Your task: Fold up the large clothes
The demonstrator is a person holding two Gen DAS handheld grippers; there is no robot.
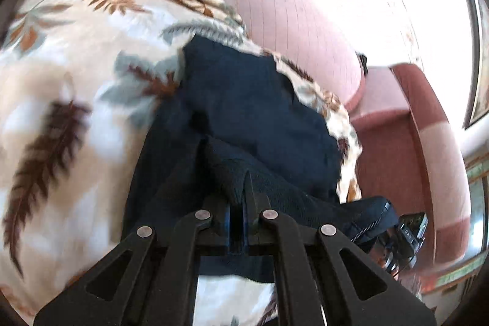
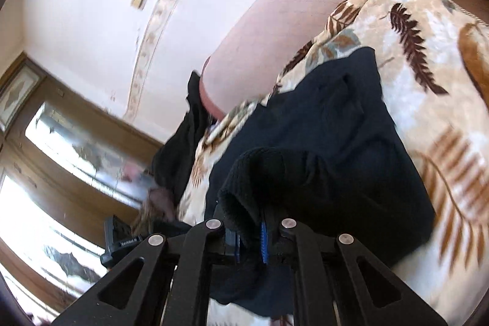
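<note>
Navy garment [image 1: 259, 112] lies partly on the leaf-print blanket [image 1: 76, 66] over the pink sofa [image 1: 290, 20], and both grippers are clenched on its ribbed edge: the left gripper [image 1: 241, 203] and the right gripper [image 2: 249, 234], 1 fold of cloth in each. Blur hides the layout, but this looks like the lift-and-carry step of a fold. Next, the 2 held points should travel together across the spread part and be laid down square before letting go.

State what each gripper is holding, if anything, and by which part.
Both hold the dark navy garment. The left gripper pinches a ribbed edge near the zip; the right gripper pinches a ribbed knit edge, perhaps a cuff or hem.
</note>
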